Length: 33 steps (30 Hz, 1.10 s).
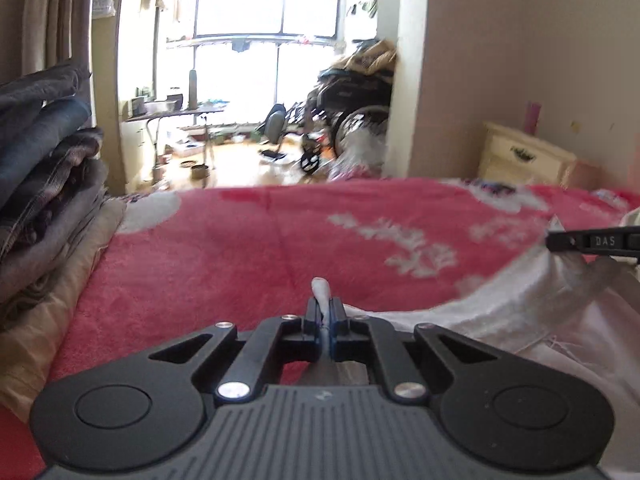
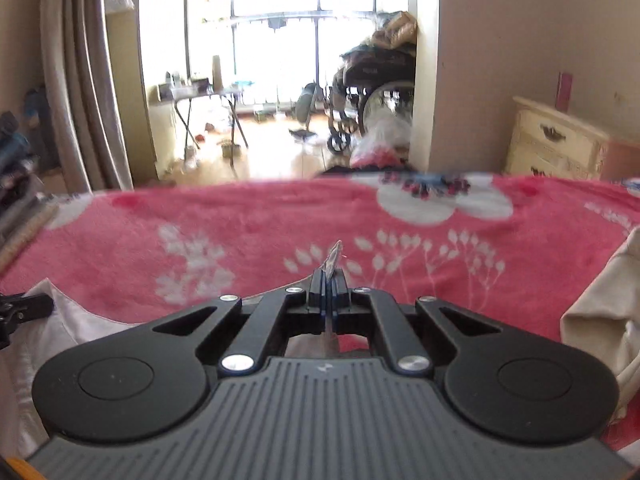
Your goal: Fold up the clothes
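Both grippers, left [image 1: 325,312] and right [image 2: 329,286], are pinched tight on the white garment [image 1: 520,312] over the red blanket [image 1: 240,248].

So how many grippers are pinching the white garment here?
2. The left gripper is shut on a tuft of the white garment low over the red blanket; the right gripper is shut on another edge of it, farther right.

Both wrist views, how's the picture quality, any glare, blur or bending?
Left wrist view: the bright tall window is blown out, the red floral fleece blanket is smeared with blur, and the frame corners are dark. Right wrist view: the same window glares white, the blanket's far edge bows, and the cream wooden nightstand is soft.
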Available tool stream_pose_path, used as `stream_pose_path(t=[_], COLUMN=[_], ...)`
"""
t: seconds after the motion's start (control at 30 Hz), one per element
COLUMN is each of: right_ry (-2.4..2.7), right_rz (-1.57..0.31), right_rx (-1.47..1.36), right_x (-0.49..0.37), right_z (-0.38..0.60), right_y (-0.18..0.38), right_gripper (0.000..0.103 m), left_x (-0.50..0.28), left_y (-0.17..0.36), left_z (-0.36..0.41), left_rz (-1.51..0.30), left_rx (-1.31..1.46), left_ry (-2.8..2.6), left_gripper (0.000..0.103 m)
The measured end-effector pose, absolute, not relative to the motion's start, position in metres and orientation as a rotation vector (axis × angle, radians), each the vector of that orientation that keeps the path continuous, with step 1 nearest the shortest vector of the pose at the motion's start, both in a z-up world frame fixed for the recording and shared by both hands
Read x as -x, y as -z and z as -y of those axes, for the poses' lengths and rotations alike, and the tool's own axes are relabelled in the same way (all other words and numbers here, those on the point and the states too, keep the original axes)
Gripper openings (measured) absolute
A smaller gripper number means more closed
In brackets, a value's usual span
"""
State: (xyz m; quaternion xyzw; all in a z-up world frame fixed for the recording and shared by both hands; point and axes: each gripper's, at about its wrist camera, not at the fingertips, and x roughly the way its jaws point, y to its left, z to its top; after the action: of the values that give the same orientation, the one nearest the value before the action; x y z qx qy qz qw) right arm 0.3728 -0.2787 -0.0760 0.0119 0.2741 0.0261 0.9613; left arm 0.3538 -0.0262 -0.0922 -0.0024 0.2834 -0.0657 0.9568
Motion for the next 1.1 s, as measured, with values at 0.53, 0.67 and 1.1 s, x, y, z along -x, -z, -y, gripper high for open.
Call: stream_pose_path(t=[0.53,0.67,1.1], right_ry=[0.031,-0.014,-0.033], right_rz=[-0.605,-0.594,-0.522], right_rx=[-0.479,-0.623,-0.405], right_x=[-0.326,-0.274,0.0], right_z=[0.366,0.394,0.439], right_y=[0.038,0.01,-0.085], right_gripper=[0.072,0.072,0.072], left_x=[-0.336,-0.282,-0.028], left_y=[0.038,-0.001,-0.095], left_z=[-0.054,-0.102,-0.262], left_rz=[-0.653,-0.623,-0.567], left_rx=[0.337,0.394,0.351], left_ry=[-0.016,-0.037,-0.374], left_gripper=[0.072,0.076,0.078])
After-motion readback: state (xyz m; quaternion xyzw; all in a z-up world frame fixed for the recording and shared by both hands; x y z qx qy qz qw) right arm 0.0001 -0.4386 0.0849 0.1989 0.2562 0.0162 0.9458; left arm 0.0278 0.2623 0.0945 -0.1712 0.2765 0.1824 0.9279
